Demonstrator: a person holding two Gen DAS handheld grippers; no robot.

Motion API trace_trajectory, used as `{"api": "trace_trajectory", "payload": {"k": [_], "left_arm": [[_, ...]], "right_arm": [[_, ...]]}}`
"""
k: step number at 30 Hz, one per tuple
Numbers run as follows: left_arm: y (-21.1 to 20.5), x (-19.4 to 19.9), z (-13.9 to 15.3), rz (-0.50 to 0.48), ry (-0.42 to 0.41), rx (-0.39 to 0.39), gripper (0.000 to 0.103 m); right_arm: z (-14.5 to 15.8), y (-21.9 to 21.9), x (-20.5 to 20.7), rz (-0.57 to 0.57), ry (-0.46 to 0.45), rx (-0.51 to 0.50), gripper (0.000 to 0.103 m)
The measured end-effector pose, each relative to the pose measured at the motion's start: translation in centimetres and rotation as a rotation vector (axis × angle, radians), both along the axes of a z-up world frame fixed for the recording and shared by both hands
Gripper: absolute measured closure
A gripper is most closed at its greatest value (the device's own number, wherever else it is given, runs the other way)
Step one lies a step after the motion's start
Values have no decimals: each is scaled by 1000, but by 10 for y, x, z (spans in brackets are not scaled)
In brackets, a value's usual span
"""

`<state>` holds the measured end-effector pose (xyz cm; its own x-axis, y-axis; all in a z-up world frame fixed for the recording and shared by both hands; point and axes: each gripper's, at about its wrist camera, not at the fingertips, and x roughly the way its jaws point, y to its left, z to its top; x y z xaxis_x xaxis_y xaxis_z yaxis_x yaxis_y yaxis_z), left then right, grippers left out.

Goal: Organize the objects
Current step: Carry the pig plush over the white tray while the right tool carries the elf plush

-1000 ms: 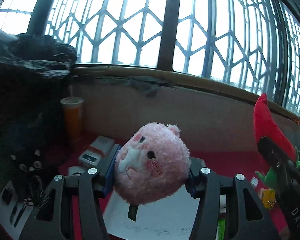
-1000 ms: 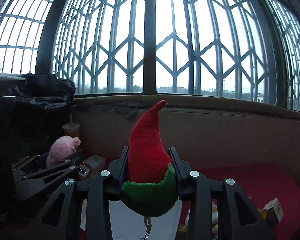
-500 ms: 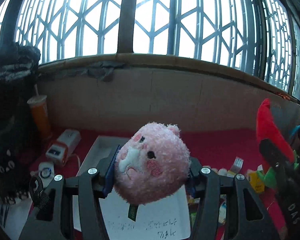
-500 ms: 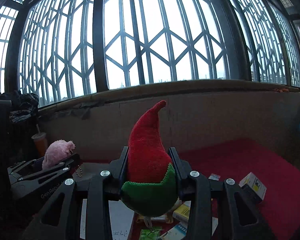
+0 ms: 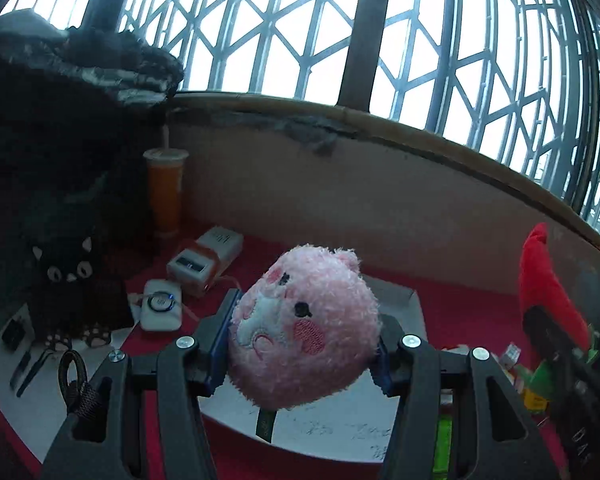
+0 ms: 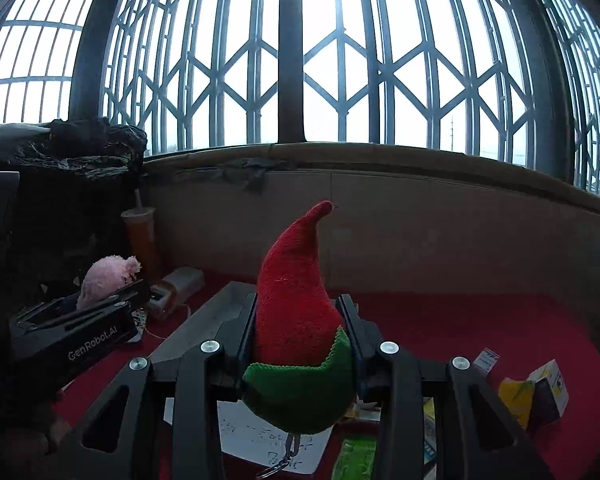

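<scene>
orange drink cup (image 5: 165, 192) by wall | black cat plush (image 5: 70, 288) left | white box (image 5: 396, 300) below

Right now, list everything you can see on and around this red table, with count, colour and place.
round fluffy pink plush toy: one, pink, clamped in left hand-held gripper
pointed felt chili plush: one, red with green base, clamped in right hand-held gripper
plastic drink cup: one, orange, back left by wall
black cat plush: one, left
white box devices: two, left of centre
white paper sheet: one, under the grippers
small cartons: several, yellow and white, right
left hand-held gripper: black
right hand-held gripper: black
</scene>
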<state>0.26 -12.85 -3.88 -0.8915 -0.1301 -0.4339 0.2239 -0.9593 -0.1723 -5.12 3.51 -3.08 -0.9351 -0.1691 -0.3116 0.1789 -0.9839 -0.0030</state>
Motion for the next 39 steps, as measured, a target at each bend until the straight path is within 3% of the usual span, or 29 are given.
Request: {"api": "trace_trajectory", "payload": {"k": [4, 9, 12, 14, 17, 20, 23, 25, 27, 34, 36, 39], "left_arm": [[25, -11, 16, -78, 9, -38, 48], [64, -27, -8, -222, -58, -106, 48], [85, -39, -16, -311, -118, -174, 48], [84, -43, -7, -313, -115, -168, 48], [71, -39, -5, -270, -82, -145, 48], [52, -25, -24, -209, -65, -61, 48], [33, -10, -40, -135, -67, 1, 48], [25, -2, -40, -91, -66, 9, 48], [21, 3, -34, -65, -45, 11, 48], [46, -10, -34, -151, -64, -58, 48], [65, -26, -25, -215, -98, -135, 48], [86, -44, -1, -296, -106, -188, 48]], "right_arm": [[22, 29, 12, -91, 80, -43, 61], [-12, 56, 27, -172, 104, -138, 61], [-19, 54, 29, -203, 93, -121, 61], [-8, 55, 24, -197, 65, -143, 61], [2, 52, 23, -198, 96, -118, 61], [-11, 43, 18, -156, 78, -82, 61], [-26, 26, 3, -85, -26, -16, 61], [-23, 18, -3, -54, -53, 27, 61], [-13, 16, 0, -38, -24, 40, 61], [-38, 42, 20, -88, 39, -45, 61], [-34, 51, 21, -144, 32, -69, 61], [-21, 69, 28, -212, 53, -166, 61]]}}
